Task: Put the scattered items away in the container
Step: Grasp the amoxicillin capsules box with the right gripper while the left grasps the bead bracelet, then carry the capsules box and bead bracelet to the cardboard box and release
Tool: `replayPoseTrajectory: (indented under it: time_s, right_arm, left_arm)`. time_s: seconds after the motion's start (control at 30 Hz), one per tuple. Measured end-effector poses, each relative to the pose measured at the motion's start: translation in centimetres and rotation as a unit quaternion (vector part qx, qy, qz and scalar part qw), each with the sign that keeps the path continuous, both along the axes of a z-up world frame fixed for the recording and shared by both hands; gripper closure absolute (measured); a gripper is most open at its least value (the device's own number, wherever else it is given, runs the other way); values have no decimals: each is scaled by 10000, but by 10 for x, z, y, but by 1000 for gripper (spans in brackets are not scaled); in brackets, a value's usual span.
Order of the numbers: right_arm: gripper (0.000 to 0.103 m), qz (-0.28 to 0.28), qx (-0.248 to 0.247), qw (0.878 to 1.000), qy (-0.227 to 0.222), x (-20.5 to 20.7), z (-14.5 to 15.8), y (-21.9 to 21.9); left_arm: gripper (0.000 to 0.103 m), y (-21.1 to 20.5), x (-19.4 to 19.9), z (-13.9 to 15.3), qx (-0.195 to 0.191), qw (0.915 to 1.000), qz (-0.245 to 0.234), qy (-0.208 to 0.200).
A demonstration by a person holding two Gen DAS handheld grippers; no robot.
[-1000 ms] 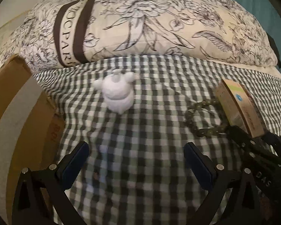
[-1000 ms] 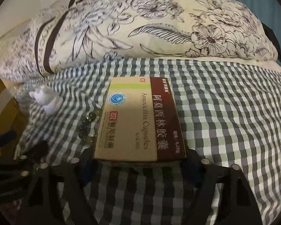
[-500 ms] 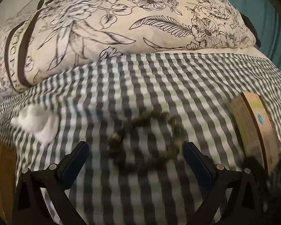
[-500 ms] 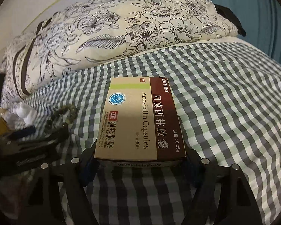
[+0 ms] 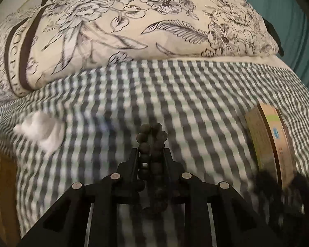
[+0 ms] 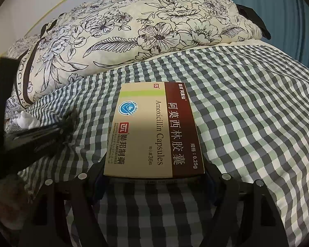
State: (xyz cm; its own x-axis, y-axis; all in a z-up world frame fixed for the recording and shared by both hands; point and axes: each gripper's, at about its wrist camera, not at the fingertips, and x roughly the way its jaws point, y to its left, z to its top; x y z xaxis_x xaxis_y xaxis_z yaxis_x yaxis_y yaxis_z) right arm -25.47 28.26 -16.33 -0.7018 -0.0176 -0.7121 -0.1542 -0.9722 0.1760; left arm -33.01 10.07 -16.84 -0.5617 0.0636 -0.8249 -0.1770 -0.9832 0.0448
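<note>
A checked bedsheet (image 5: 195,103) in grey, pale green and white squares covered the whole bed, its woven cloth lying in soft ripples. Across the far end lay a plump pillow (image 5: 134,24), cream fabric printed with black line-drawn flowers and feathery leaves, and crossed near one end by dark brown bands with lettering. Behind it at the right hung teal curtain (image 6: 267,10) in vertical folds. At the bed's left edge a brown cardboard box (image 5: 2,185) showed only as a flat wall. The medicine box (image 6: 154,129), a flat rectangular carton in tan card with a maroon panel, a green stripe and a round blue logo, was held level above the sheet; the right gripper (image 6: 154,177) was clamped on its near end, black fingers pressing either side. In the left wrist view the same carton stood at the right, seen edge-on. The left gripper (image 5: 151,154) was pinched together on a bracelet (image 5: 152,138) of round, matte, dark olive beads, the loop squeezed into two parallel strands that ran between the narrow black fingers and stuck out past their tips above the sheet. To the left, near the bed's edge, a small white figurine (image 5: 41,131) lay on the sheet, rounded and lumpy, too blurred for more detail.
</note>
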Motion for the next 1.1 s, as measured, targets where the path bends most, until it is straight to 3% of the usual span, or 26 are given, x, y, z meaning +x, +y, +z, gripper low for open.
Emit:
replayPoseTrajectory:
  time_s: [0.03, 0.1, 0.2, 0.53, 0.8, 1.1]
  right_arm:
    - [29, 1, -26, 10000, 5, 0, 1, 1]
    - [29, 32, -69, 10000, 35, 2, 5, 1]
    - [30, 126, 166, 9998, -23, 14, 19, -7]
    - [30, 573, 214, 9977, 280, 97, 83, -32]
    - [29, 716, 144, 9960, 510, 160, 133, -44]
    - [29, 916, 172, 9927, 760, 214, 175, -71]
  left_arm:
    - [81, -3, 8, 3, -34, 10000, 15, 13]
    - [92, -11, 27, 13, 27, 10000, -23, 27]
    - [92, -18, 50, 32, 57, 9999, 38, 100]
    - [92, -45, 119, 90, 484, 9982, 186, 290]
    - [92, -60, 186, 132, 479, 9973, 169, 530]
    - [92, -66, 236, 176, 626, 9942, 79, 868]
